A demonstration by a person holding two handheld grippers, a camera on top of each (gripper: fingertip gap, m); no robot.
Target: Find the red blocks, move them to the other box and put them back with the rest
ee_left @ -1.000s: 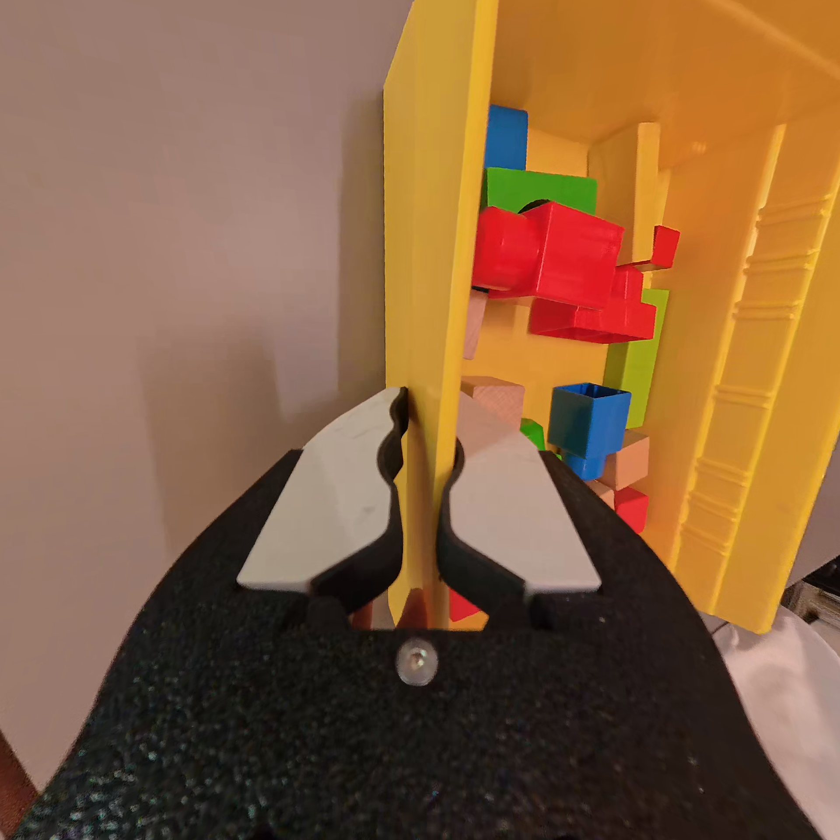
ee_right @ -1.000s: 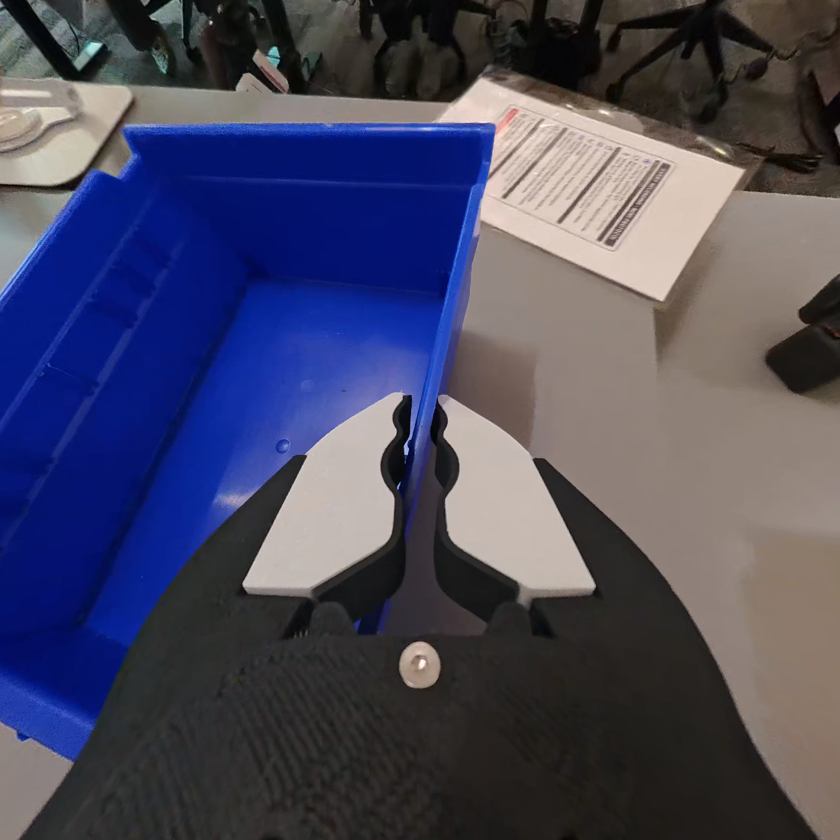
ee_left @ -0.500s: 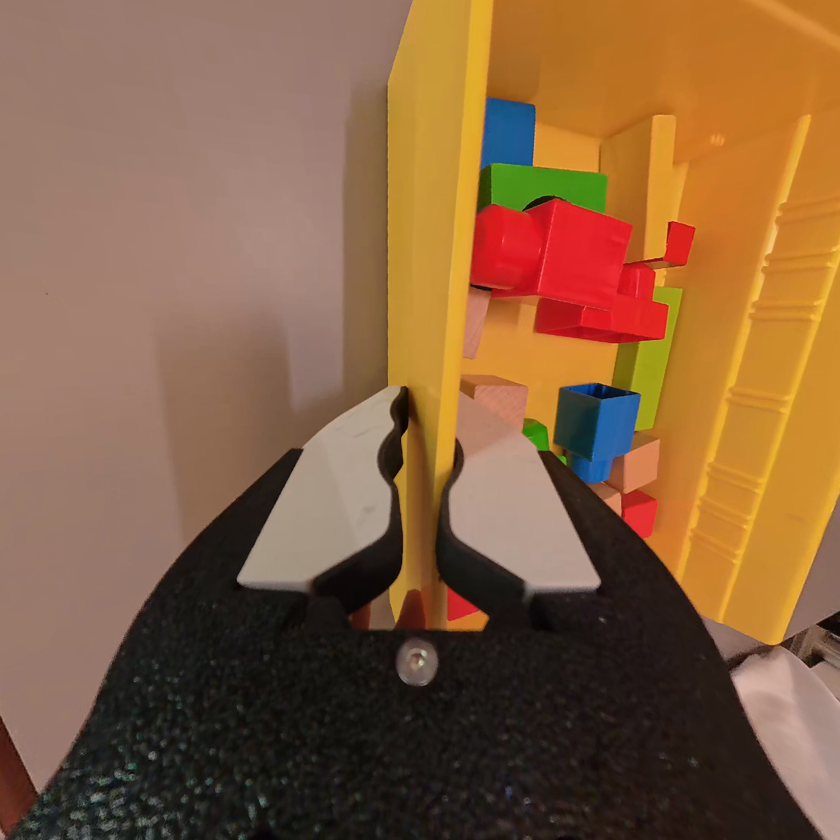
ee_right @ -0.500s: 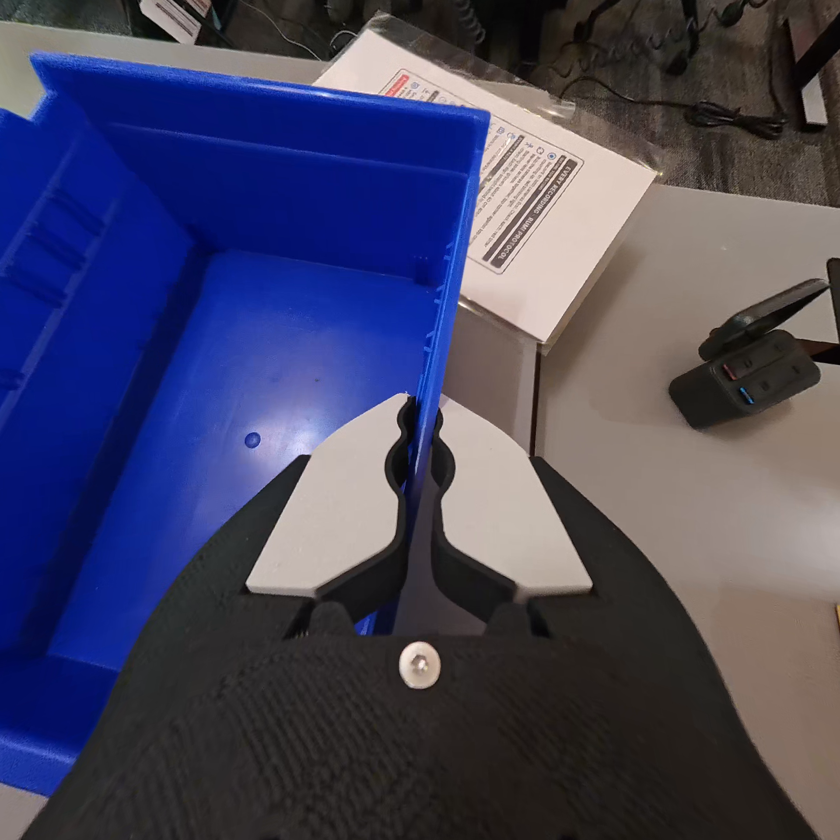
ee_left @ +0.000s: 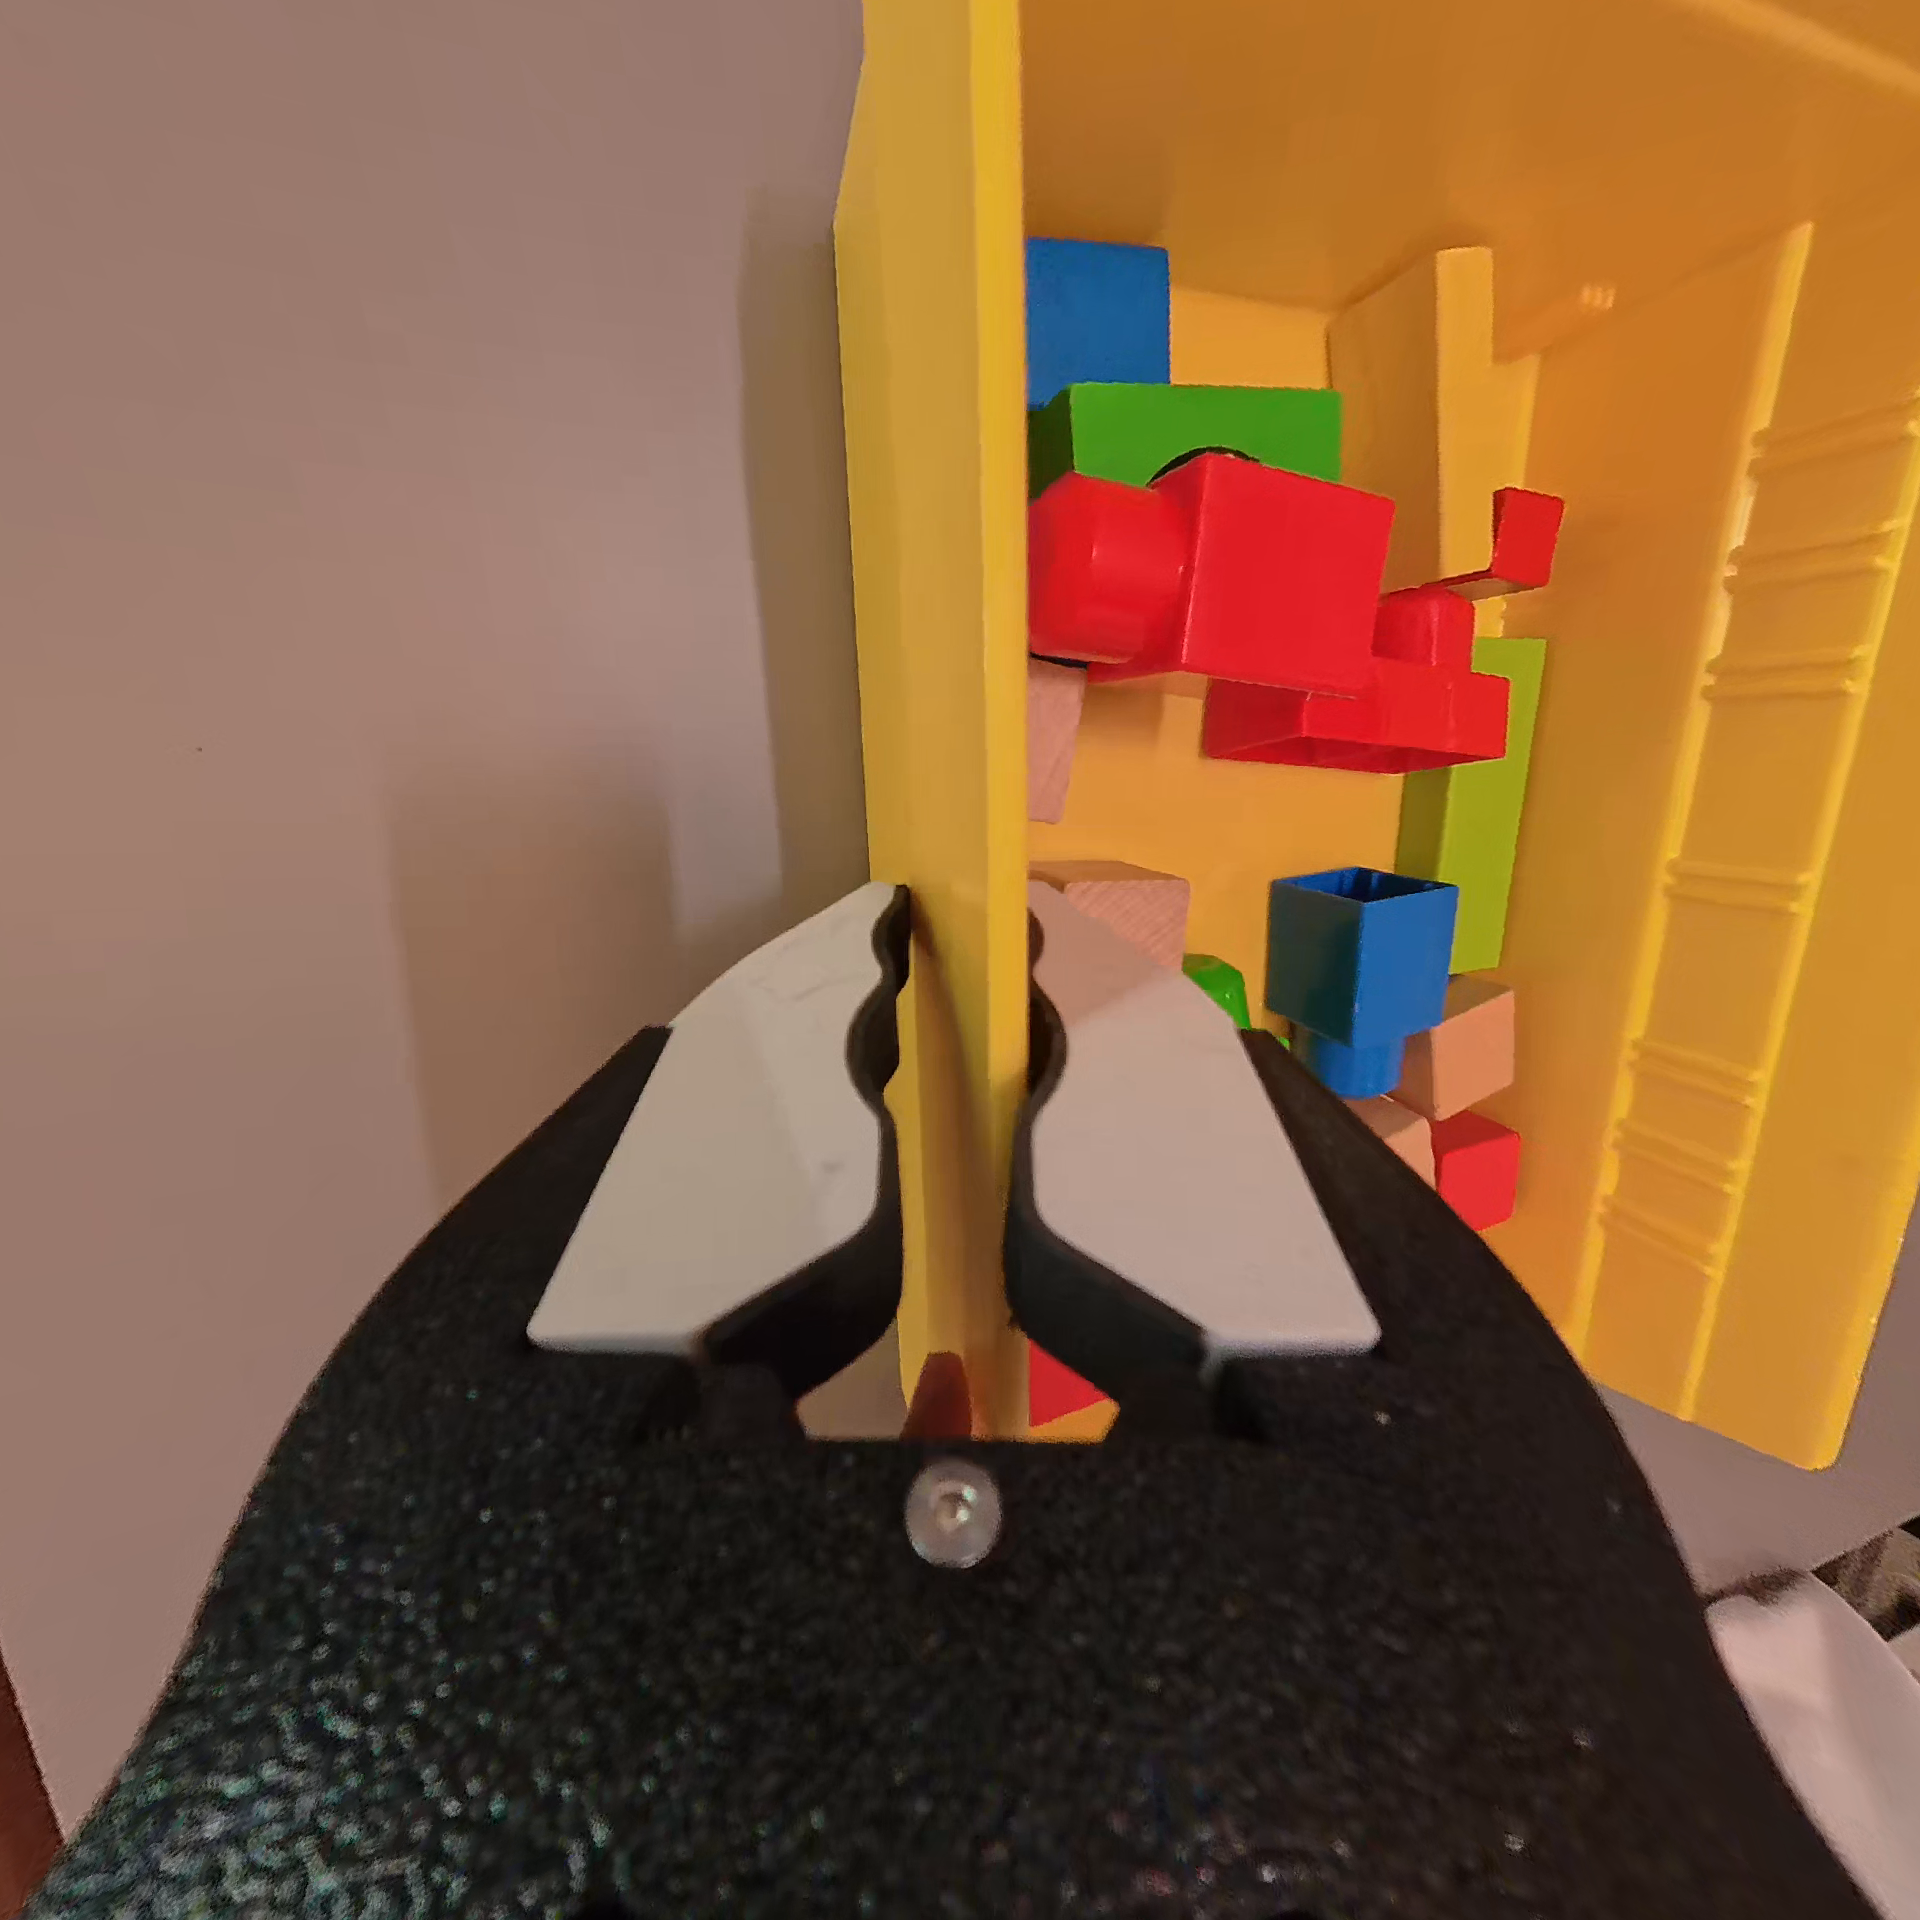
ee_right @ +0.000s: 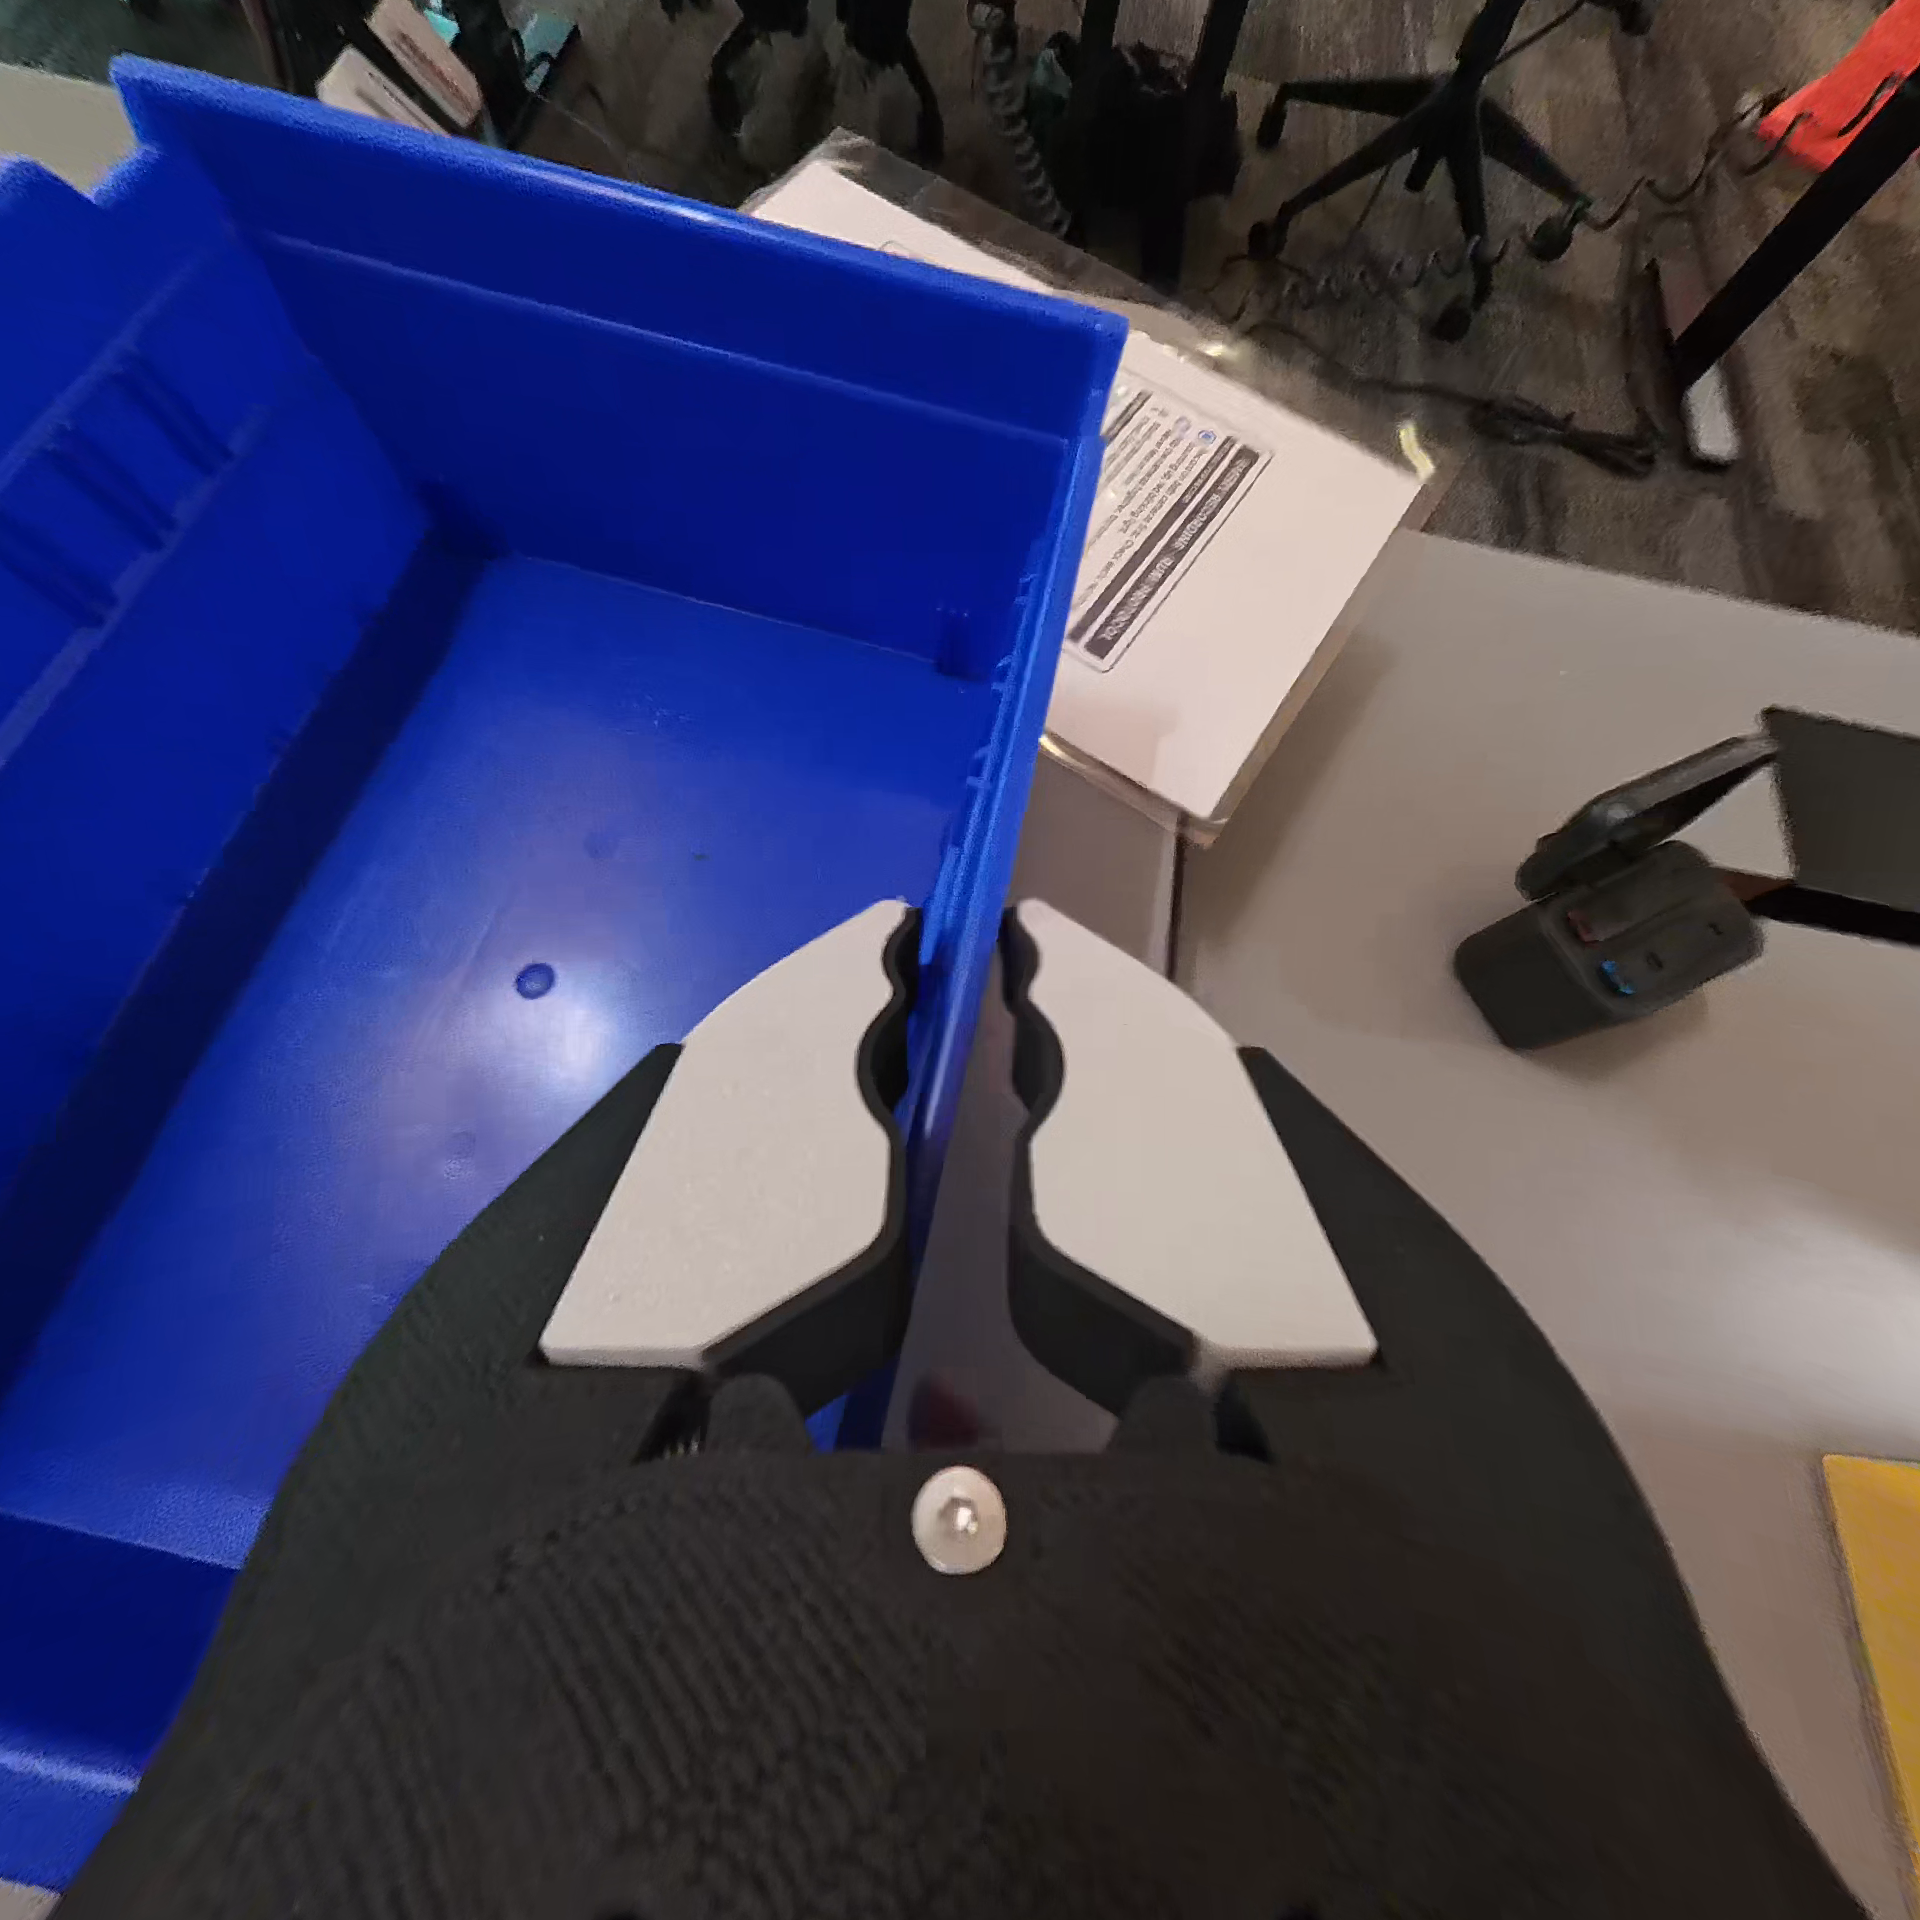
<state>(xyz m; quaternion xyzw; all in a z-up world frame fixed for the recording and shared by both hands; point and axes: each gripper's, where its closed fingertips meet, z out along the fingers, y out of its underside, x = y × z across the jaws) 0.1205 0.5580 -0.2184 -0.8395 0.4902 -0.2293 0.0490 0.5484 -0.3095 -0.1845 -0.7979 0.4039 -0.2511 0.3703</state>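
grey table (ee_right: 1558, 1195): red blocks (ee_left: 1288, 592) lie with the rest in the yellow box (ee_left: 935, 520); blue box (ee_right: 623, 831) empty; left gripper (ee_left: 961, 914) straddles the yellow wall, right gripper (ee_right: 961, 920) the blue wall, grip unclear.

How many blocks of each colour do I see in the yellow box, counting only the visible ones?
Red blocks: 5
Green blocks: 3
Blue blocks: 2
Plain wood blocks: 4
Total: 14 visible in the yellow box; others may lie hidden.
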